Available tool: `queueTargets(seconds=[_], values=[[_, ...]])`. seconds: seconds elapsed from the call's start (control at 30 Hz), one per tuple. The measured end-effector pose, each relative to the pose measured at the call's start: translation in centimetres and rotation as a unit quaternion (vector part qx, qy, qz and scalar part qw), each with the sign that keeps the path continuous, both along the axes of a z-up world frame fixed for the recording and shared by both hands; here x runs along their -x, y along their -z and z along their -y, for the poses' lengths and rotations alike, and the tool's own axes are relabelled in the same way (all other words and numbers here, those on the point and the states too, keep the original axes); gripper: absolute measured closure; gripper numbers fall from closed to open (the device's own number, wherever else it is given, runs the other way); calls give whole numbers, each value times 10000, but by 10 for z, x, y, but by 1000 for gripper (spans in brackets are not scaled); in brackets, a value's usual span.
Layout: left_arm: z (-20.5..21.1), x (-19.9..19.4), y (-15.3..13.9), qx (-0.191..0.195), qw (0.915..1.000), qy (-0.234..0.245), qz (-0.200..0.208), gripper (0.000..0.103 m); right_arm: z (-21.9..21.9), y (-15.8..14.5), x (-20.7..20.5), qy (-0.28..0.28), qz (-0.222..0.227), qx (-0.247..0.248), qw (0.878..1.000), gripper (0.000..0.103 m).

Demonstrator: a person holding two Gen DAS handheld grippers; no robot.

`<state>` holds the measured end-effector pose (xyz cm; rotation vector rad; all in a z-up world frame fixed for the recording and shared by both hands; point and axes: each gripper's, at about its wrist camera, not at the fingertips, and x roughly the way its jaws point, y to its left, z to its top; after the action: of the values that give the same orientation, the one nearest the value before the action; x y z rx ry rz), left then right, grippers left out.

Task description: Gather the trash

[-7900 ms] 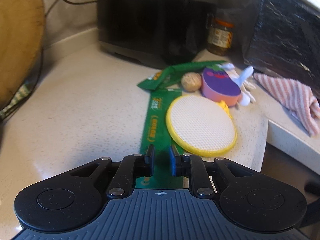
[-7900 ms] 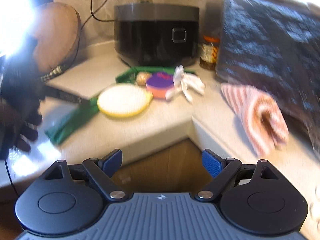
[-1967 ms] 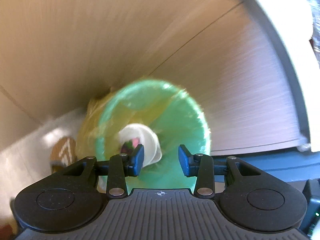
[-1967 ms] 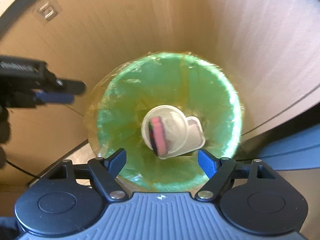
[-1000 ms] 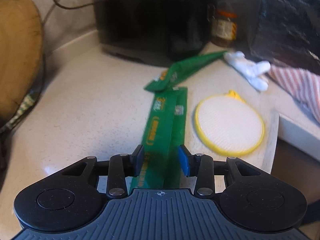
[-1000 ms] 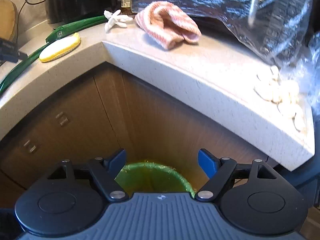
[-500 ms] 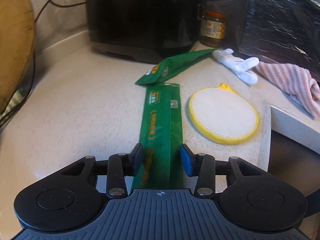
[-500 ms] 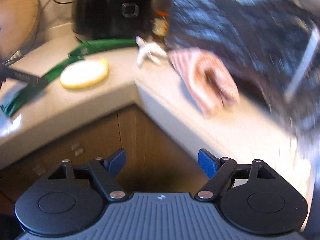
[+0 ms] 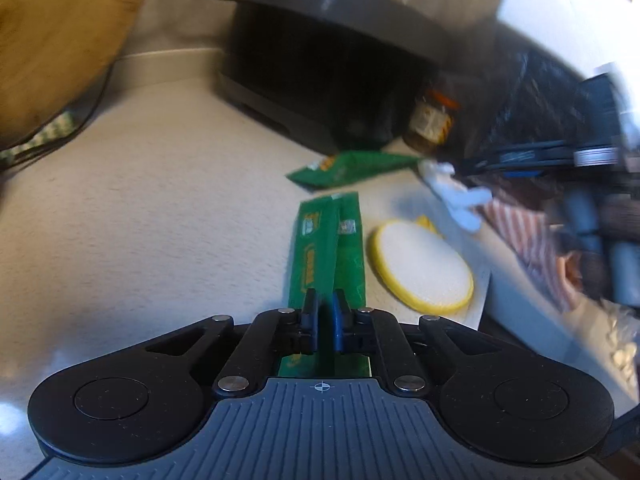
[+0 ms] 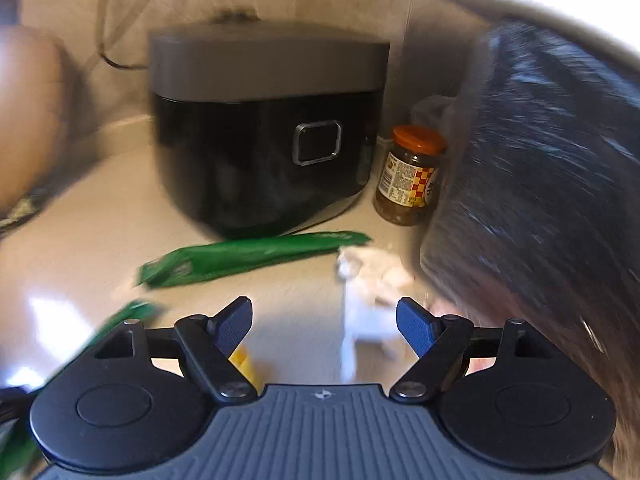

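The left gripper (image 9: 325, 322) has its two black-and-blue jaws pinched together on the near end of a long flat green plastic wrapper (image 9: 328, 248), which runs straight away from the fingers across the speckled beige stone countertop (image 9: 160, 220). Just to the right of that strip lies a round white scrubbing pad with a yellow rim (image 9: 422, 268), flat on the counter near its front edge. Beyond the strip's far end a second green snack wrapper (image 9: 352, 168) lies crosswise, with a crumpled white tissue (image 9: 456, 194) at its right tip and a pink-and-white striped cloth (image 9: 528, 240) further right. Behind them stand a black rice cooker with a grey lid (image 9: 328, 80) and a small glass jar with an orange lid (image 9: 430, 124); a round wooden board (image 9: 60, 32) leans at the far left. The right gripper (image 10: 325, 326) hovers above the same counter with its blue-padded jaws spread wide and nothing pressed between them; the white tissue (image 10: 372, 280), blurred, sits on the counter just beyond and between the fingers. The second green wrapper (image 10: 248, 258) lies across in front of the rice cooker (image 10: 264, 132), the jar (image 10: 412, 176) stands beside the cooker's right corner, and a dark crinkled plastic bag (image 10: 540, 168) fills the right side. The right gripper's body also shows, blurred, at the right edge of the left wrist view.
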<state>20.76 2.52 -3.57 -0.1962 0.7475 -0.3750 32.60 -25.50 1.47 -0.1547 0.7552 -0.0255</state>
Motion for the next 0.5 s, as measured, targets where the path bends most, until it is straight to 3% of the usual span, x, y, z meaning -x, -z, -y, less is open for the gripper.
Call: queueTargets(seconds=[0.13,0.23,0.27,0.3,0.33,0.37,0.5], values=[[-26,-1,-7,250,9994,-235,20,93,12,35,-54,558,-396,226,9974,25],[-37,-5,-11,365,9988,-315,-9,93,21,51,-72,803,-529,263,9950,34],[-39,-6,-12,373,9988,-321,-11,93,26,54,-75,870,-588,146,9944,49],[-40,-8,-12,370,9988,-315,-13,93,32,56,-78,893,-732,-37,9933,73],[-39,-10,-12,364,9989,-289,-16,93,37,56,-78,880,-809,-338,9923,77],[-38,-12,-12,357,9990,-257,-19,93,39,53,-75,933,-842,-551,9905,88],[-31,-19,-11,335,9994,-117,-17,93,27,29,-37,501,-757,-1309,9872,92]])
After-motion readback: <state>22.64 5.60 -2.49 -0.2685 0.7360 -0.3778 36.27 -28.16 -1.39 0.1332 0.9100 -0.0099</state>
